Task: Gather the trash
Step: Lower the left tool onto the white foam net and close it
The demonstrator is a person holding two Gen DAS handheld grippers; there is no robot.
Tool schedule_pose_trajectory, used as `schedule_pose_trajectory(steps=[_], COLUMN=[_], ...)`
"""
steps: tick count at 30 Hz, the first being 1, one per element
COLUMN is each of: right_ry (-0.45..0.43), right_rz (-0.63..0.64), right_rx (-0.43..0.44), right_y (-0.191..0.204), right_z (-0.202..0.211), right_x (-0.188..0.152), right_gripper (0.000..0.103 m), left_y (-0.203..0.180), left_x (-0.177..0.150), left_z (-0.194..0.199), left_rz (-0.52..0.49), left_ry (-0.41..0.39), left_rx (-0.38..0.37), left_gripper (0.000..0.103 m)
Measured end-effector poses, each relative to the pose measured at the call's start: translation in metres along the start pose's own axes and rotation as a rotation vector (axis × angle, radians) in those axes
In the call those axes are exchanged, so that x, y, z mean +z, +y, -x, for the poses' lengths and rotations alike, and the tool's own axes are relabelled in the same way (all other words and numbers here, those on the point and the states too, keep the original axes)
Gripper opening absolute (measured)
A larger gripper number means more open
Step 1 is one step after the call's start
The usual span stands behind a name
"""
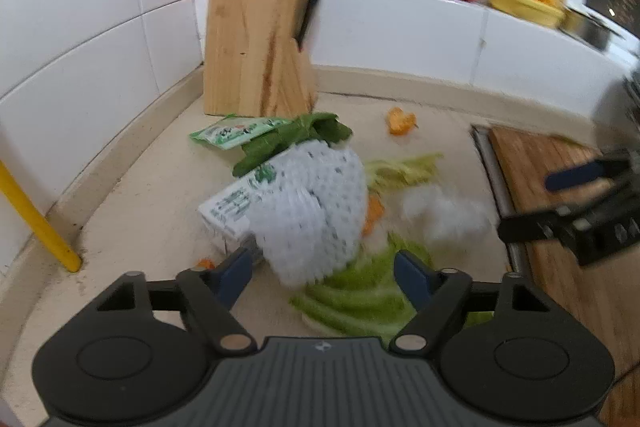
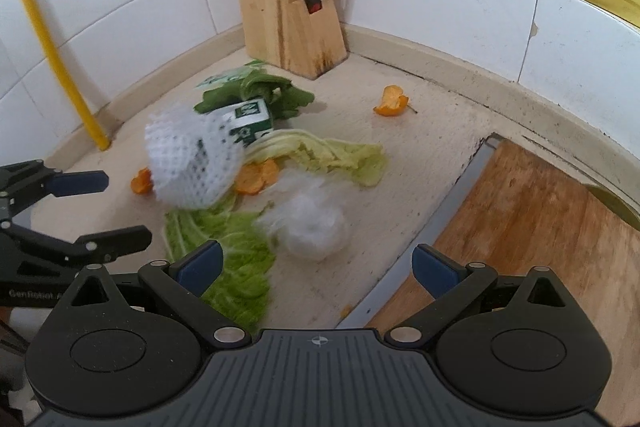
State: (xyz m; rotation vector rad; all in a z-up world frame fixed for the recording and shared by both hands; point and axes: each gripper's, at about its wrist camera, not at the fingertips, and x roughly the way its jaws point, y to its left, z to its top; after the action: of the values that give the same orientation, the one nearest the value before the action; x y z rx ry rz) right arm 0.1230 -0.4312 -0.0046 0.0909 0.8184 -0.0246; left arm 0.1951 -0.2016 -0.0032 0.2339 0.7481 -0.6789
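white foam net (image 2: 188,157) over boxy carton (image 2: 250,121).

- Left gripper (image 1: 322,273) points steeply downward, its blue-tipped fingers (image 1: 236,273) parted and gripping nothing.
- Right gripper (image 2: 318,267) tilts downward alike, fingers (image 2: 434,269) spread wide, empty.
- The two grippers sit side by side, apart.
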Motion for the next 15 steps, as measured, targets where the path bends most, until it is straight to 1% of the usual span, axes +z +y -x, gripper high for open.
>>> schedule_pose_trajectory(steps=[1,2,4,5,6,7,8,9,11,15], right_ry=[-0.002,-0.005,-0.010,-0.012,-0.013,-0.014,-0.016,-0.018,-0.022,-0.046], right_rz=[-0.002,-0.004,-0.007,-0.009,-0.013,-0.015,-0.013,-0.011,-0.010,-0.029], right_rx=[0.000,0.000,-0.002,-0.002,-0.001,0.002,0.002,0.000,-0.007,0.003], right_y=[-0.002,-0.004,-0.007,-0.008,-0.009,-0.009,-0.009,-0.009,-0.009,-0.011], right_z=[-0.001,-0.002,-0.003,-0.004,-0.004,-0.005,-0.005,-0.005,-0.006,0.000], right_x=[0.002,0.003,0.005,0.005,0.005,0.005,0.004,0.004,0.003,0.002], right_gripper=[0.102,0.102,0.102,0.102,0.102,0.102,0.101,0.101,0.100,0.096], left_y=[0.001,0.001,0.003,0.004,0.006,0.007,0.009,0.012,0.017,0.024], left_x=[0.003,0.005,0.010,0.011,0.012,0.013,0.013,0.013,0.011,0.006], left_z=[-0.006,-0.012,-0.023,-0.028,-0.032,-0.036,-0.038,-0.037,-0.028,0.004], left_rz=[0.009,0.013,0.021,0.022,0.026,0.033,0.042,0.058,0.085,0.083], left_ry=[0.002,0.010,0.028,0.031,0.037,0.044,0.052,0.055,0.038,-0.015], left_rx=[0.001,0.005,0.037,0.053,0.063,0.069,0.070,0.061,0.037,-0.020], left_gripper=[0.055,0.050,0.034,0.031,0.023,0.011,0.006,0.003,0.000,0.000])
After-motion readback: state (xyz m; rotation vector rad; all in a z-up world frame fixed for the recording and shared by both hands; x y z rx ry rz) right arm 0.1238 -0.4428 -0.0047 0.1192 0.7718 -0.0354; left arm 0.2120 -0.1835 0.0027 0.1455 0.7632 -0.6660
